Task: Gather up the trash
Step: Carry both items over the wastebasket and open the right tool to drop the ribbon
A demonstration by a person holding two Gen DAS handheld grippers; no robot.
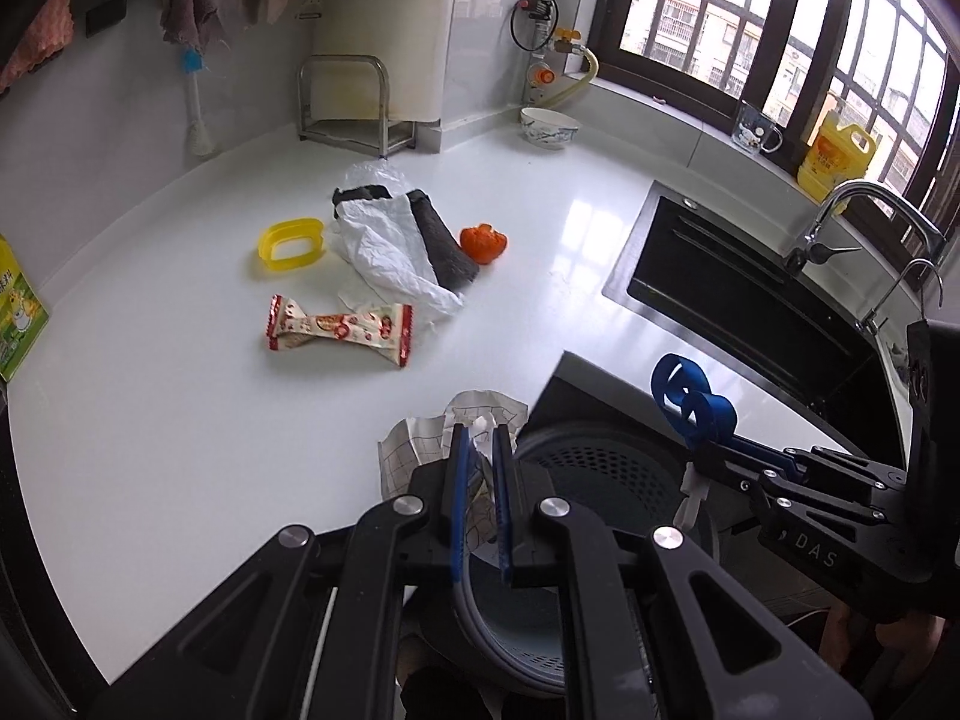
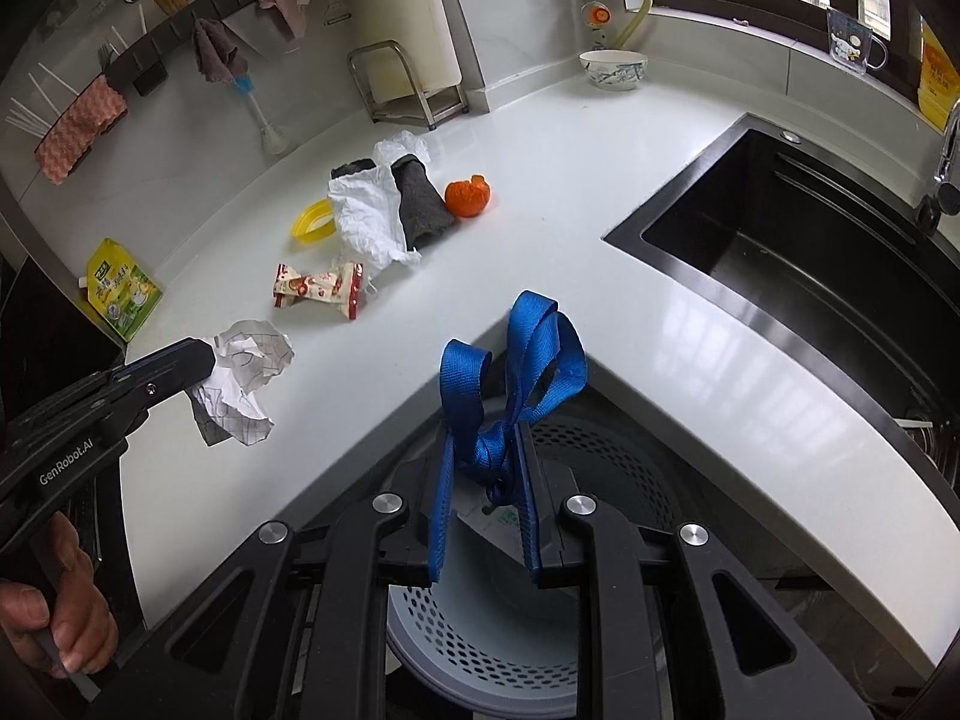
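Both jaws are nearly closed on trash: the right gripper [image 2: 483, 468] pinches a knotted blue woven strap [image 2: 516, 372] whose loops stand up above the fingertips, and the left gripper [image 1: 480, 468] clamps a crumpled white paper printed with a grid [image 1: 420, 450], also seen from the side in the right wrist view [image 2: 246, 384]. Directly beneath the right gripper sits a grey perforated plastic bin [image 2: 480, 648], tucked under the inner corner of the white countertop [image 2: 600, 252]; the strap hangs above its opening, and the paper is held at the counter's edge just beside it. Farther along the counter lies a red-and-cream snack wrapper [image 2: 321, 288], then a crumpled white plastic bag [image 2: 366, 216] overlapped by a dark grey cloth [image 2: 423, 204], with a yellow plastic ring [image 2: 312, 222] on one side and an orange peel [image 2: 468, 197] on the other. A black sink [image 2: 798, 252] lies to the right.
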